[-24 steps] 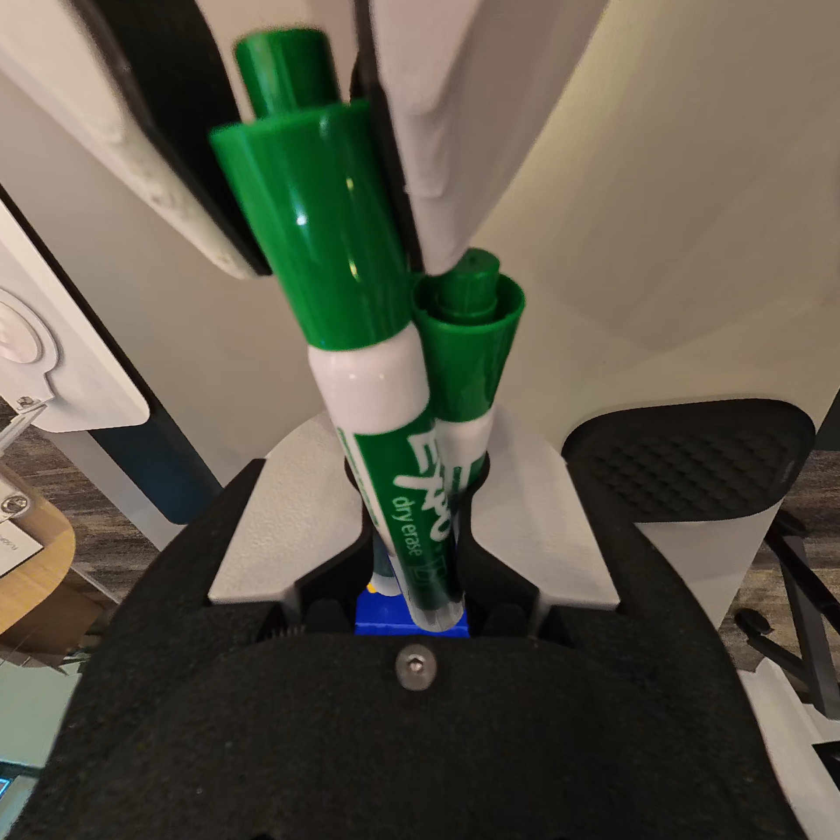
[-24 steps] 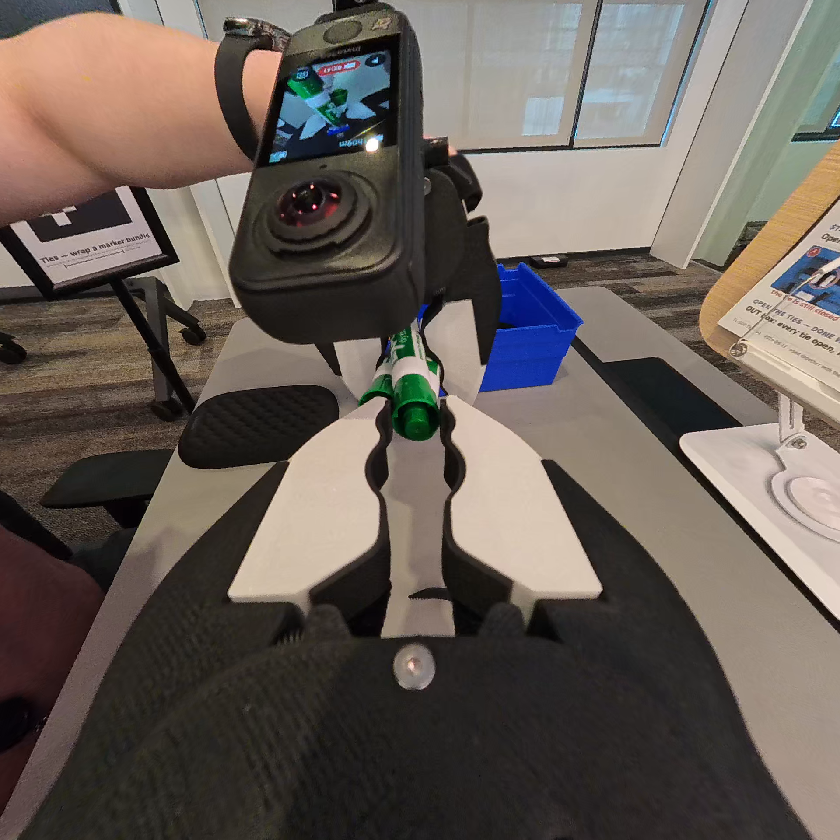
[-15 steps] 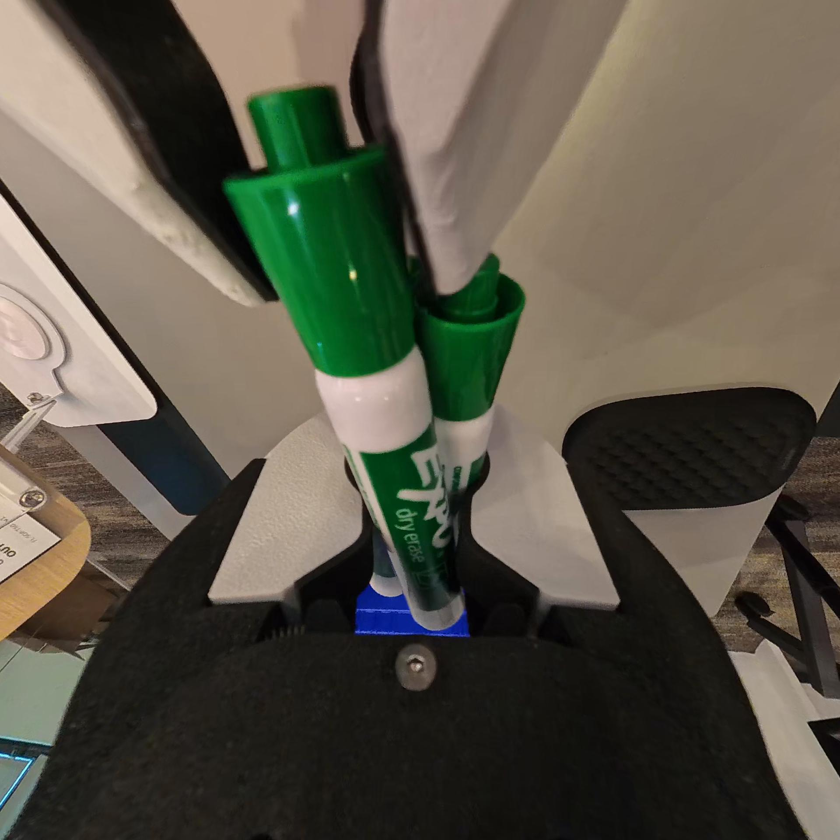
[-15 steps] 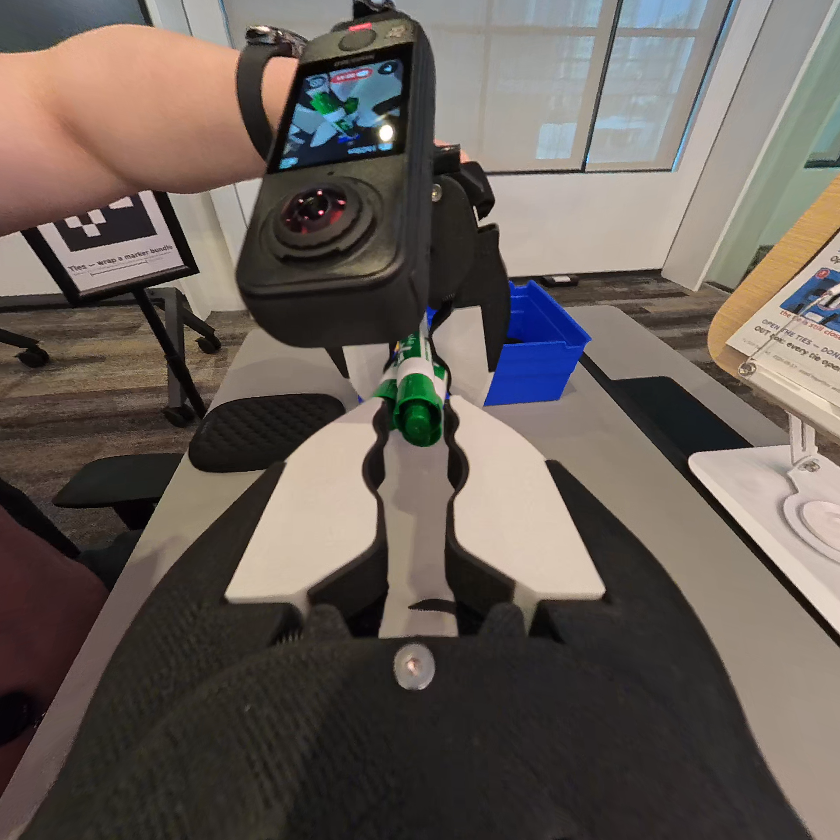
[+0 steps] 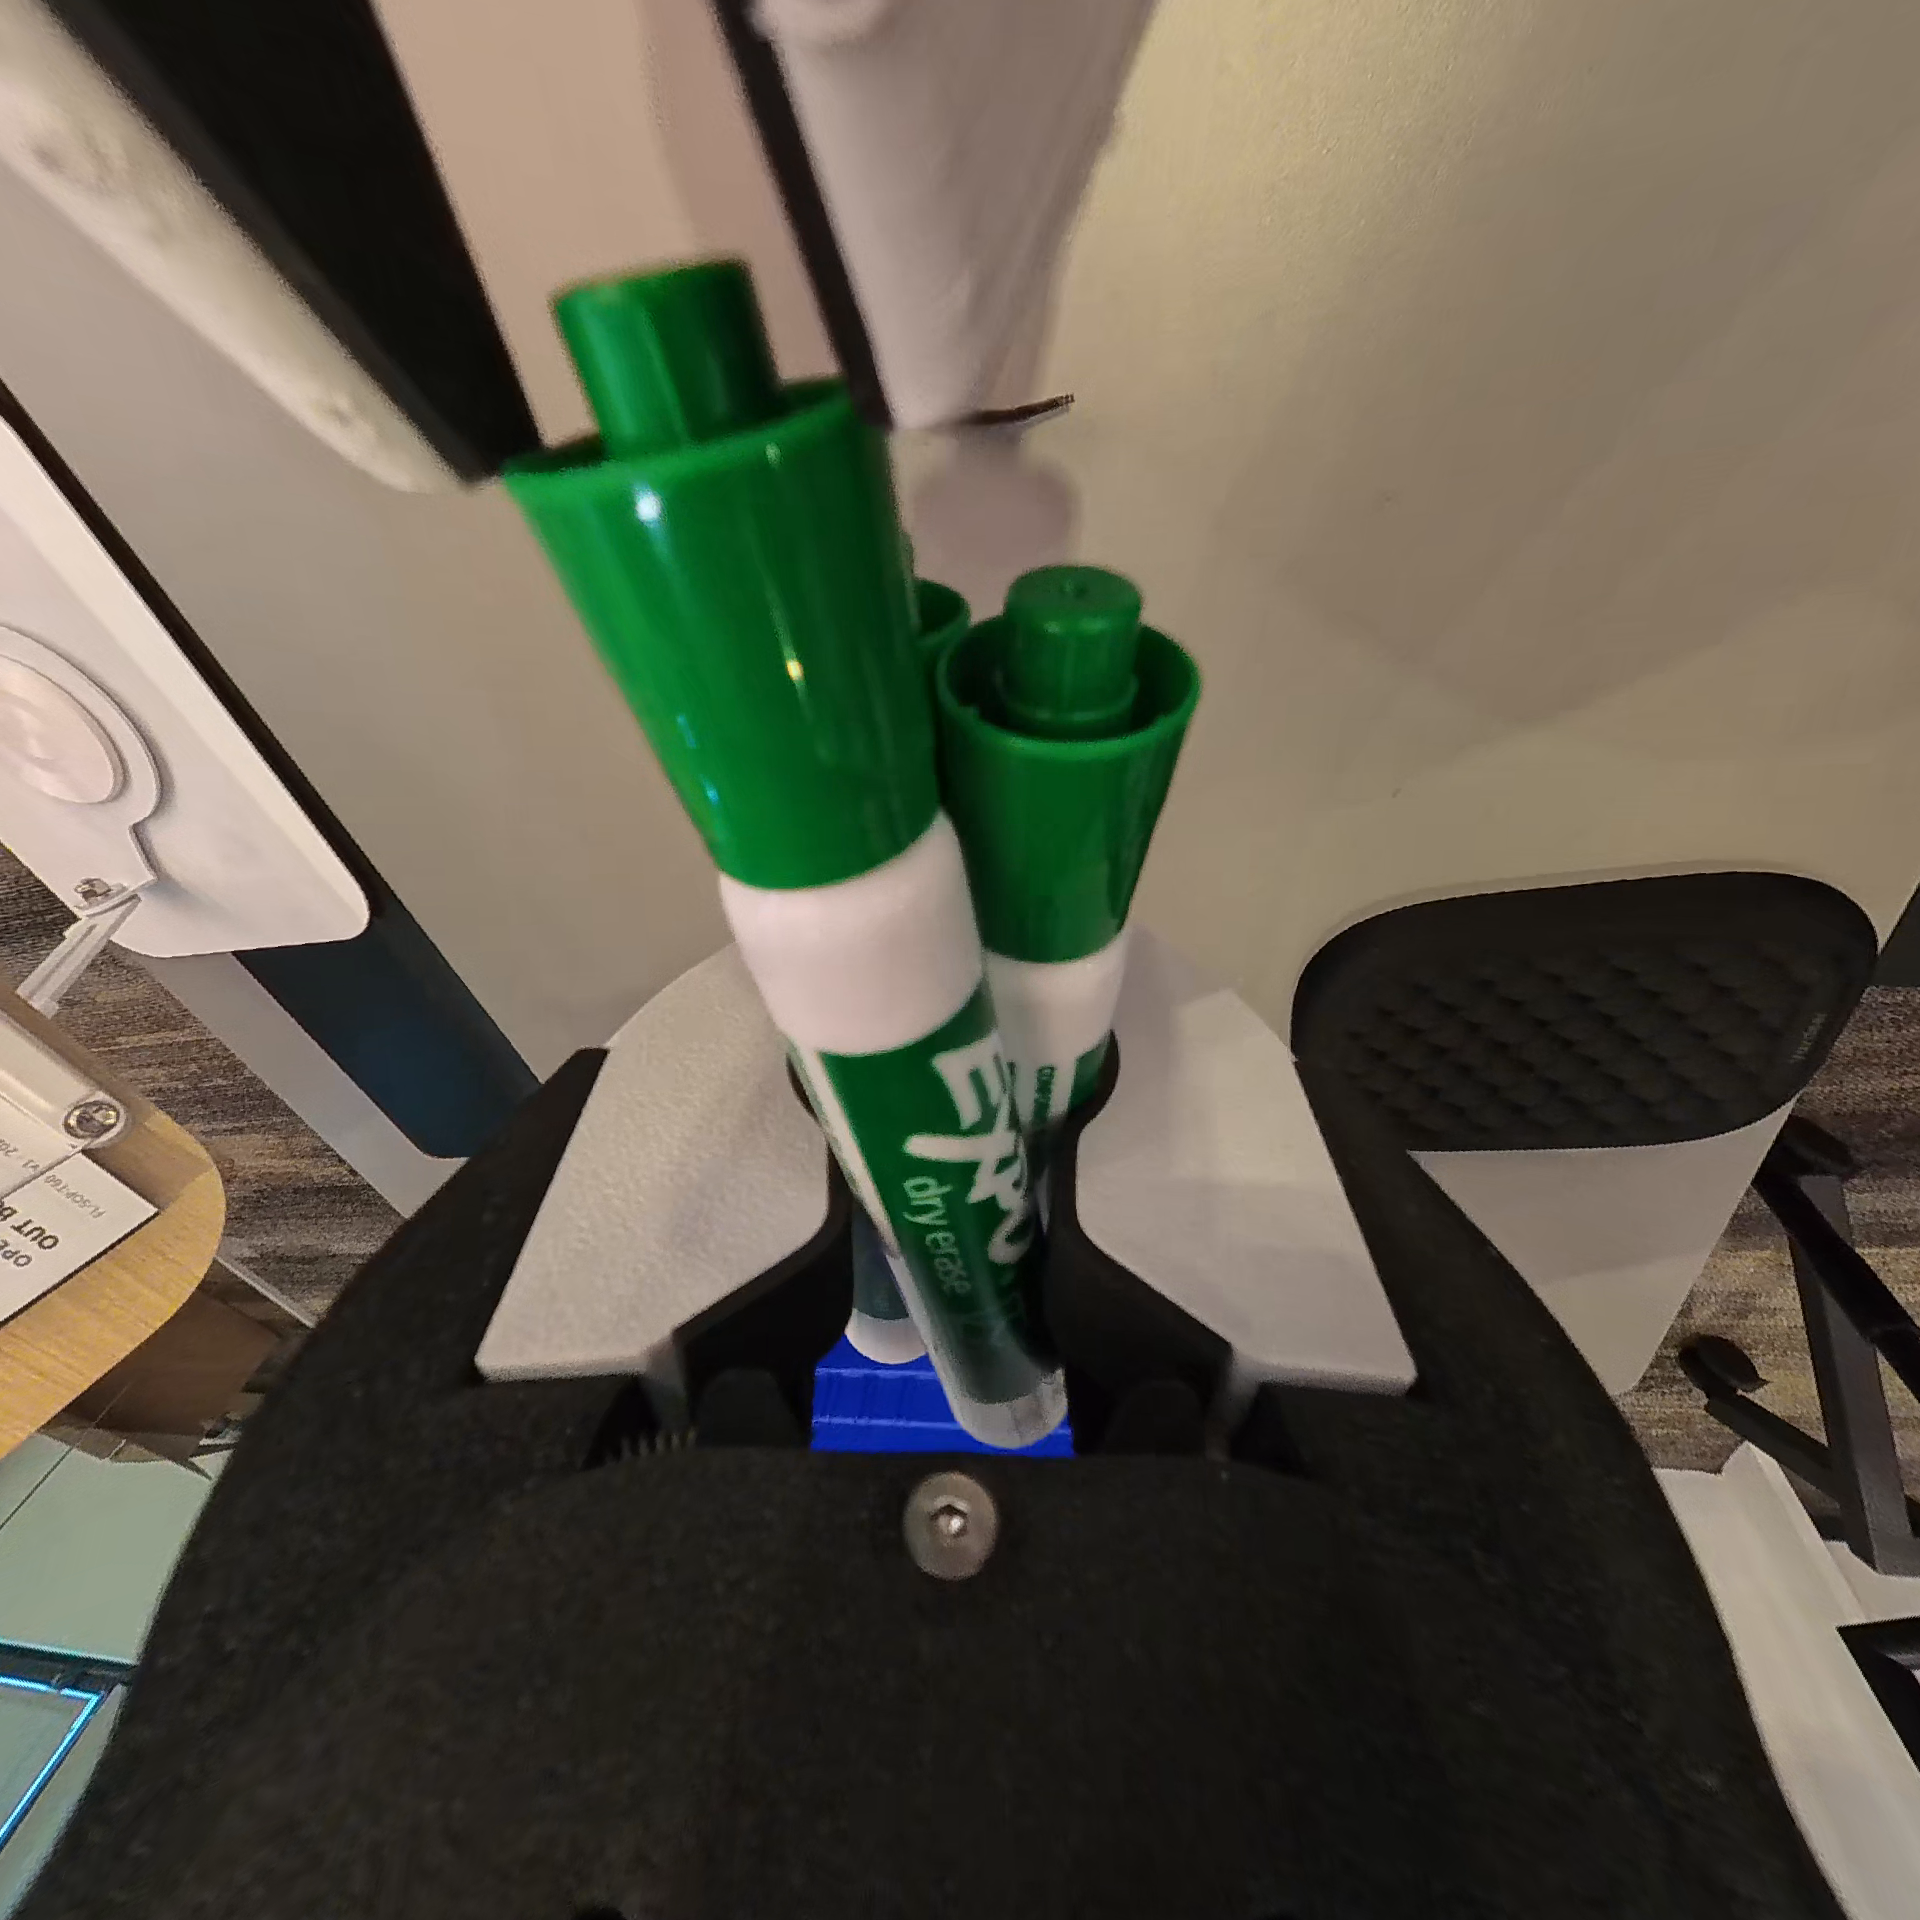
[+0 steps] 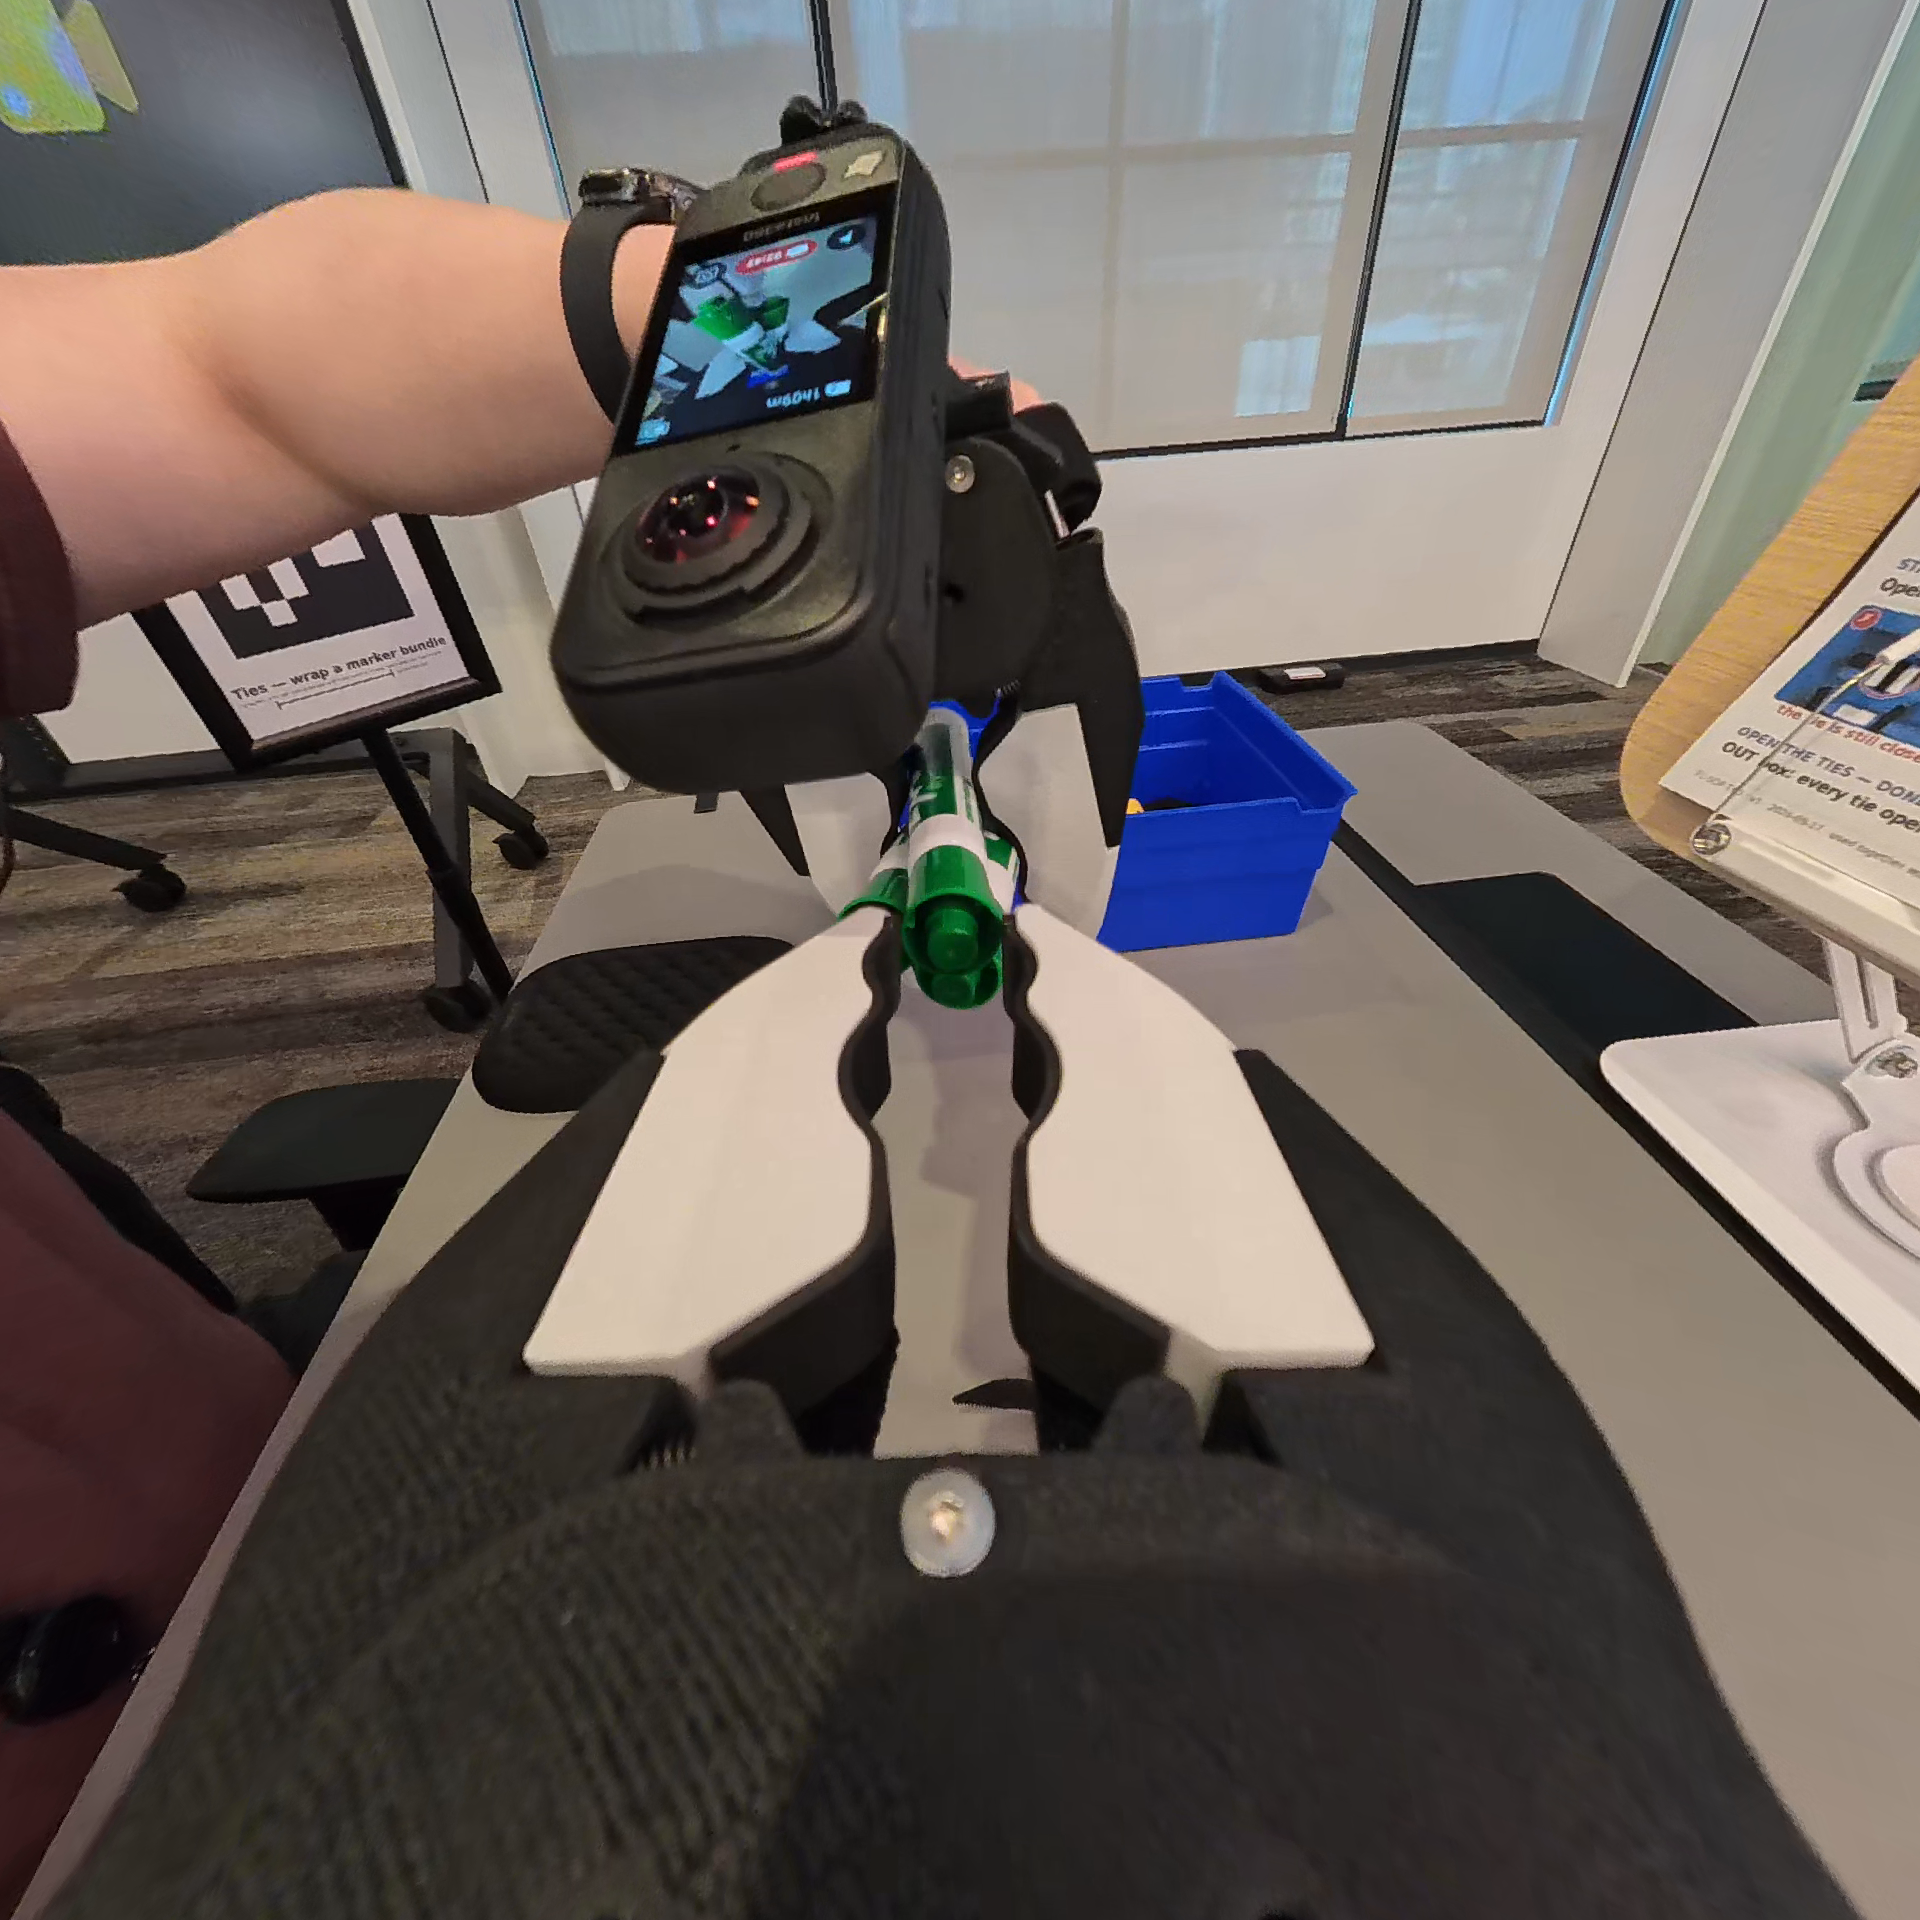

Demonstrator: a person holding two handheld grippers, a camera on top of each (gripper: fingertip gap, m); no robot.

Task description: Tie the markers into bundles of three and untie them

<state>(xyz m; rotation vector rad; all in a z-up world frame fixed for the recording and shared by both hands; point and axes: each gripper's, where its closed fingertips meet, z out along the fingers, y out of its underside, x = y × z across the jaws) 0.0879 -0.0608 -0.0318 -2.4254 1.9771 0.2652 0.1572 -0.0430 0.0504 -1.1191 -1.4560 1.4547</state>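
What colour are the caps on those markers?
Green caps on the markers, clearest in the left wrist view.
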